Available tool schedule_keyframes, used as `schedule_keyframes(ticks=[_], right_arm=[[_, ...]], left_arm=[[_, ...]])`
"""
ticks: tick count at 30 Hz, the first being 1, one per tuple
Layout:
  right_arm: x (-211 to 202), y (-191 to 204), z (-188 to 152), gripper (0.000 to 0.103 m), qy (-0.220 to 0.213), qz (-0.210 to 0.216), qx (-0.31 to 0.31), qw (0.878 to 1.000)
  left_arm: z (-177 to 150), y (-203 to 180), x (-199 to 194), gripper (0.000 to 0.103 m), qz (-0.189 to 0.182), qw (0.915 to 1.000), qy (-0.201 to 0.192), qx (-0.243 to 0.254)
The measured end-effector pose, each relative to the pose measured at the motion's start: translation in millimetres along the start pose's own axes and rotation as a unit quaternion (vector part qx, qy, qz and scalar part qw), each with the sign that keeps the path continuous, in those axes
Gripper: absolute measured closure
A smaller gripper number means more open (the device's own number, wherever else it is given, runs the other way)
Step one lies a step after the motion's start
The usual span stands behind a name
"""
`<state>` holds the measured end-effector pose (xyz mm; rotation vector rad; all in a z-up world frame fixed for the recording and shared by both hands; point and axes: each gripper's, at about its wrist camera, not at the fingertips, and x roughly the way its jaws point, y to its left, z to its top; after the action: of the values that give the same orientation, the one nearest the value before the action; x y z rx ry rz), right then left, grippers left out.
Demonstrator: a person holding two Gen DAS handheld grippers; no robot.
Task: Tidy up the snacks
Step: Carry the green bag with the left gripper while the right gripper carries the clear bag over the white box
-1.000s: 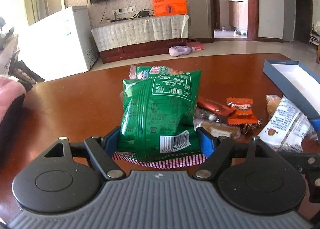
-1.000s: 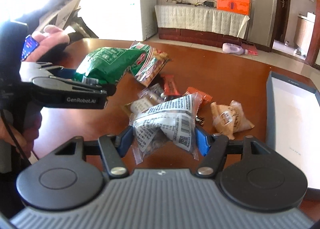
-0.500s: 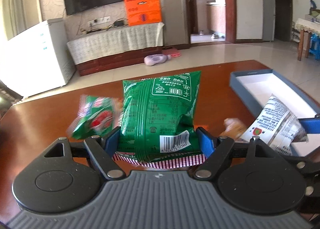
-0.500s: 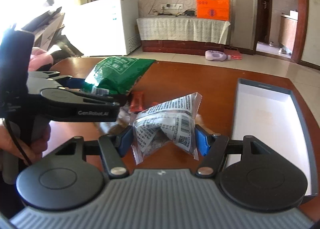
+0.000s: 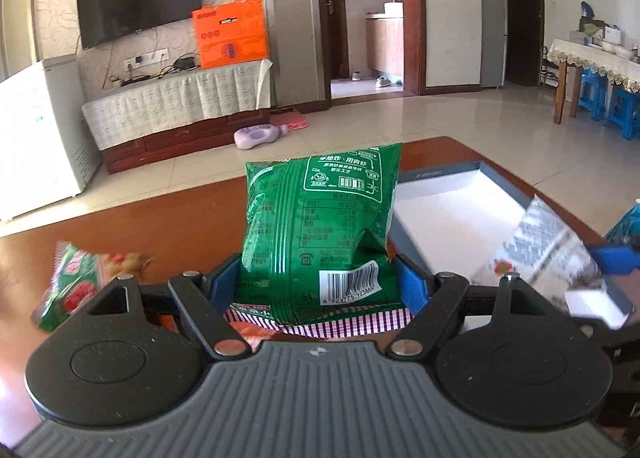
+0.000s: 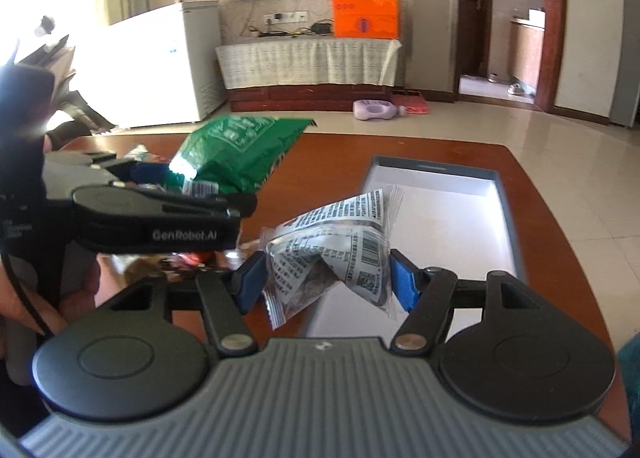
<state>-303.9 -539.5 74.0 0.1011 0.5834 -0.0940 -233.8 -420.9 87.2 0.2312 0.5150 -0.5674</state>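
Note:
My left gripper (image 5: pixel 320 282) is shut on a green snack bag (image 5: pixel 320 225) and holds it above the brown table, beside the left edge of the blue box with a white inside (image 5: pixel 452 213). My right gripper (image 6: pixel 326 284) is shut on a clear printed snack packet (image 6: pixel 340 246) over the near left part of the same box (image 6: pixel 452 213). That packet (image 5: pixel 548 250) shows blurred at the right of the left wrist view. The left gripper (image 6: pixel 160 221) with its green bag (image 6: pixel 240 149) shows at the left of the right wrist view.
A green and red snack bag (image 5: pixel 80 278) lies on the table (image 5: pixel 160 225) to the left. More small snacks (image 6: pixel 188 258) lie partly hidden under the left gripper. The table's far edge and right edge run close to the box.
Both grippers have swung right with their snacks, away from the snack pile and toward the box. The right gripper's packet is now over the box.

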Motion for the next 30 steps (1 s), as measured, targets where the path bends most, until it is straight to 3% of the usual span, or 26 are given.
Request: schedule_keyframes(ticks=[9,19,24,30], right_arm=[[18,-26,-10,0.036,0.035,-0.026,0.011,0.999],[38,-43,-17,0.036,0.071,-0.036,0.006,0.997],[44,-43,-15,0.036,0.085,-0.035,-0.002,0.996],[49,-44,-11,0.036,0.096,-0.038,-0.005,0.995]], left_arm=[[29,-52,44,0.02,-0.042,0.999,-0.009,0.01],[51,-95,108,0.02,-0.089,0.9959,0.009,0.015],[54,-107,136,0.02,-0.093,0.9951,0.028,0.019],[58,-115,151,0.02,-0.089,0.9951,0.022,0.038]])
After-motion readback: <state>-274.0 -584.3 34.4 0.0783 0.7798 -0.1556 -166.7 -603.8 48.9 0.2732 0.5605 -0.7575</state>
